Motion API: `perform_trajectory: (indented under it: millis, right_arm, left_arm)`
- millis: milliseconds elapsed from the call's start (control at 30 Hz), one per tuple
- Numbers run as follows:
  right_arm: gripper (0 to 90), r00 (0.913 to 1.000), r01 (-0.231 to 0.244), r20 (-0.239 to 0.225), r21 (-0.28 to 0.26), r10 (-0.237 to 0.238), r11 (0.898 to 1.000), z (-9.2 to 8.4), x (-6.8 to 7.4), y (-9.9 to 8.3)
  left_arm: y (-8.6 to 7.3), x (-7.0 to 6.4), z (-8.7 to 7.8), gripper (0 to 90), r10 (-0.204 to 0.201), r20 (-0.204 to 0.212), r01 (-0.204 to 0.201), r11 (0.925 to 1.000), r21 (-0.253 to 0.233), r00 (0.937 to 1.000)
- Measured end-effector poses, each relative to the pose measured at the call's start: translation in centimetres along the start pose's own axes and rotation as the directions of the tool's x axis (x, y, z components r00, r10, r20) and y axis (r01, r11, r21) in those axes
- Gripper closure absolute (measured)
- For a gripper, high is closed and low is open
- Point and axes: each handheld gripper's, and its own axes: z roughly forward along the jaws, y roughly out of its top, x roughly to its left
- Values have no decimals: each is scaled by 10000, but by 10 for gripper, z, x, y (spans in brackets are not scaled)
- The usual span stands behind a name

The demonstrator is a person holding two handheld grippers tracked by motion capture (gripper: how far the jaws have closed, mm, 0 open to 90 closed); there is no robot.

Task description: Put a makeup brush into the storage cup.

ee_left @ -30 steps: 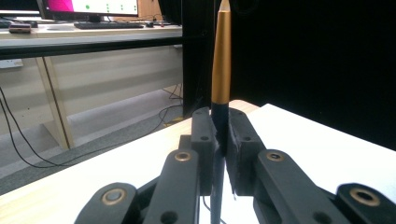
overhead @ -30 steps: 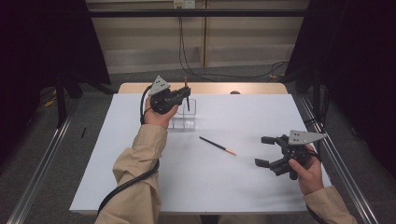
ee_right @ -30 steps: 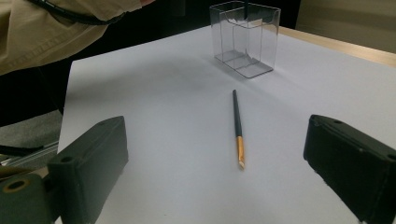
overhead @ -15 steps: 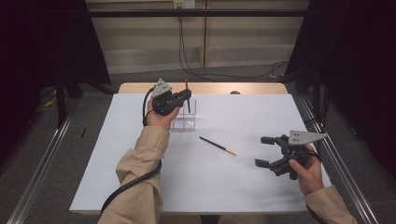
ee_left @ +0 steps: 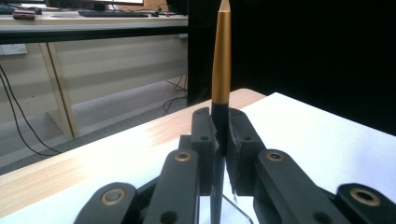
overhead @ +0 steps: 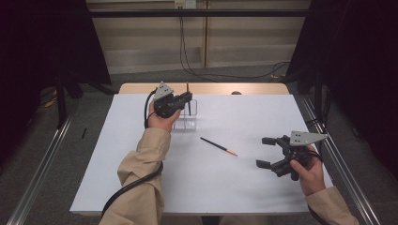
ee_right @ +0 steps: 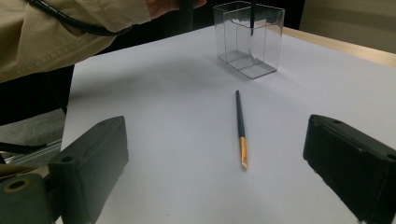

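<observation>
We held one pen (ee_left: 221,70) upright in the left gripper (overhead: 187,99), jaws clamped on its dark barrel, the gold end pointing up, directly over the clear box (overhead: 187,123) at the far side of the white sheet (overhead: 141,187). A second pen (overhead: 218,146) lay flat on the sheet, in front of the box and to its right, untouched. Our right gripper (overhead: 264,152) hovered with jaws spread wide and nothing between them, well to the right of the box and nearer to us. To finish the drop well, we judged the pen should go straight down, kept vertical and inside the walls, and be let go only once its lower end was well within the box, lest it tip against the rim. The left gripper view showed the clamp on the barrel and a corner of the box beneath the jaws, which the high view could not resolve. The right gripper view showed the box (ee_right: 249,39) was split into compartments, with the pen's lower end hanging inside its top; which compartment, we could not tell. The high view alone gave the layout of both hands around the box.
</observation>
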Motion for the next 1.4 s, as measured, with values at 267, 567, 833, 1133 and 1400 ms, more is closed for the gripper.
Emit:
perform_trajectory:
  millis: [267, 567, 833, 1133, 1400]
  right_arm:
    - [61, 10000, 14, -38, 8, -14, 10000, 0, 0, 0]
    - [61, 10000, 17, -28, 4, -17, 10000, 0, 0, 0]
    - [60, 10000, 25, -51, -2, -25, 10000, 0, 0, 0]
    - [60, 10000, 30, -61, 25, -30, 10000, 1, 1, 0]
    - [60, 10000, 29, -65, 55, -28, 10000, 2, 1, 0]
  left_arm:
    - [-6, 0, 1, 828, -65, 11, 65, 10000, 75, 10000]
    - [-7, 0, 2, 827, -24, 20, 24, 10000, 95, 10000]
    - [-8, -1, 2, 736, -261, 147, 257, 9994, 221, 9996]
    - [-3, -1, -6, 277, -655, -40, 656, 9978, 70, 9978]
    - [-3, 0, -13, 111, -1252, -44, 1253, 9919, 191, 9921]
